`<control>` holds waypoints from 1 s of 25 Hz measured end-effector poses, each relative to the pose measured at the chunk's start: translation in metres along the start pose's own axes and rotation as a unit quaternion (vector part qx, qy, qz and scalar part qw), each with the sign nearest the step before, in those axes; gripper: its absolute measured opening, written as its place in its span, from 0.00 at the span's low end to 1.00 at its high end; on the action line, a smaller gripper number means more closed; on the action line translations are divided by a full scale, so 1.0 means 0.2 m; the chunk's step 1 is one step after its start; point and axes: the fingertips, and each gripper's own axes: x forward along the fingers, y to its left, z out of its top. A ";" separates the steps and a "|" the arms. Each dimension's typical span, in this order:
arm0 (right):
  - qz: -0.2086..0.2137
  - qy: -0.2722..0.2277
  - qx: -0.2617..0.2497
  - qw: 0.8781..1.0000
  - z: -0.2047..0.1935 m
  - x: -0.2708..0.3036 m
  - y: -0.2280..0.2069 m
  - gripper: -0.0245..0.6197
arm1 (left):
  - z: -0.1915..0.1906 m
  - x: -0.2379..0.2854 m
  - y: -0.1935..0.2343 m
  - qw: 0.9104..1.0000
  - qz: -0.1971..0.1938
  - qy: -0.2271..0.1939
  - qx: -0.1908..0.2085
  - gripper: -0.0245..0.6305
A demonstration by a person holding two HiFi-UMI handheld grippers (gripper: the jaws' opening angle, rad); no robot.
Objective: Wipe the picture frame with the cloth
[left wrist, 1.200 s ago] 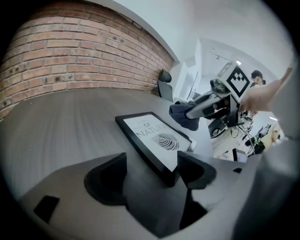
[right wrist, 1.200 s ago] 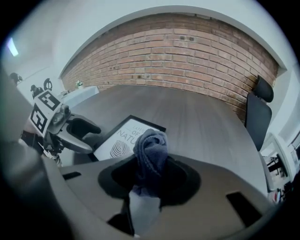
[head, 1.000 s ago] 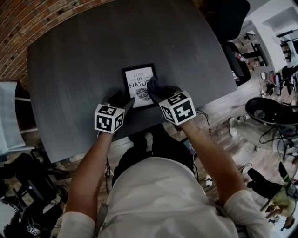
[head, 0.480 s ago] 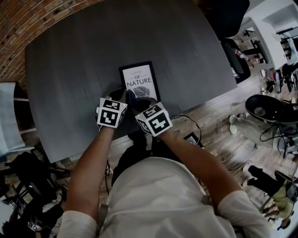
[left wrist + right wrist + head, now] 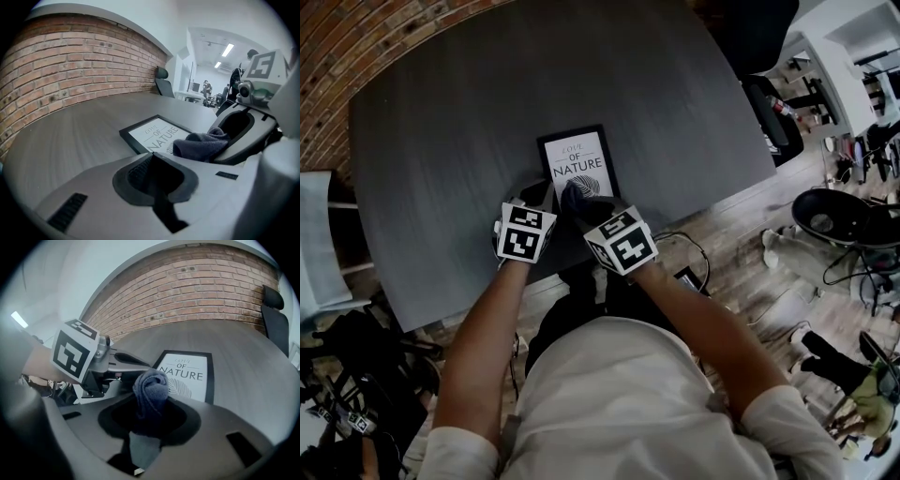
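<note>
Cloth (image 5: pixel 150 389) at the near end of the picture frame (image 5: pixel 577 157)
Head view: the frame lies flat on the dark table (image 5: pixel 441 112), with the right gripper (image 5: pixel 577 201) at its near edge and the left gripper (image 5: pixel 544 195) just beside its near left corner. Left gripper view: jaws together, nothing between them. Right gripper view: jaws clamped on the bunched cloth.

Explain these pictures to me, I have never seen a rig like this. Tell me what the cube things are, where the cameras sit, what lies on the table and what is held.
There is no robot here. A person holds a two-jaw gripper in each hand, and the marker cubes are part of those grippers. One picture comes from a camera on the person's head, looking down. The other two come from cameras riding on each gripper. The dark table bears a black picture frame with a "NATURE" print. The right gripper is shut on a dark cloth at the frame's near end. The left gripper is shut and empty, beside the frame.
</note>
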 end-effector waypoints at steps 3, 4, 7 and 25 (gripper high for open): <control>-0.010 0.000 0.000 1.000 -0.03 -0.05 -0.05 0.24 | 0.00 0.01 0.00 1.000 0.002 -0.005 0.003 0.05; -0.013 0.001 0.001 1.000 -0.05 -0.06 -0.07 0.24 | 0.00 0.01 0.00 1.000 0.002 -0.005 0.003 0.05; -0.024 0.000 0.002 1.000 -0.07 -0.10 -0.12 0.24 | -0.01 0.01 0.00 1.000 0.001 -0.003 0.001 0.05; -0.093 0.015 -0.009 0.995 -0.19 -0.28 -0.34 0.25 | 0.00 0.00 0.00 1.000 -0.008 0.008 0.011 0.05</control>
